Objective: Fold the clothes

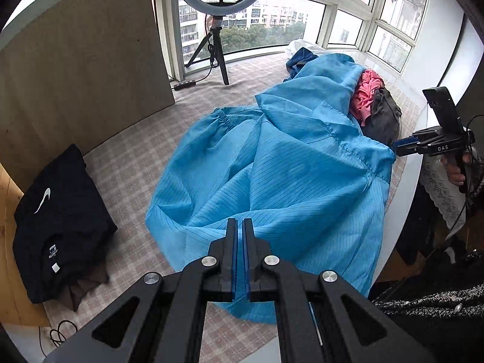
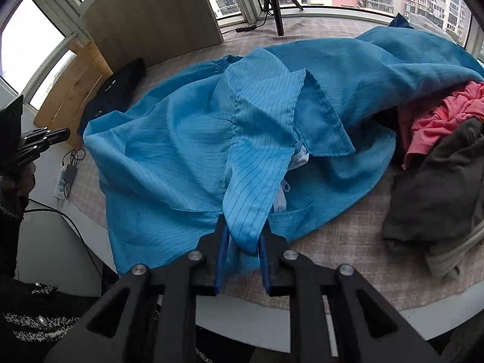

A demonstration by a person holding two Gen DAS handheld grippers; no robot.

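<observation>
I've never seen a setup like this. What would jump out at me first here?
The big bright blue garment sprawled crumpled across the checked cloth in the middle. The right gripper pinches a fold of it at the near edge, while the left gripper is shut just above it. A folded black shirt lies to the left, and a pink and grey heap to the right.

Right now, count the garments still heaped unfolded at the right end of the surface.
3 visible: pink garment, dark grey garment in front of it, dark blue garment behind. The spread blue coat may hide more.
</observation>
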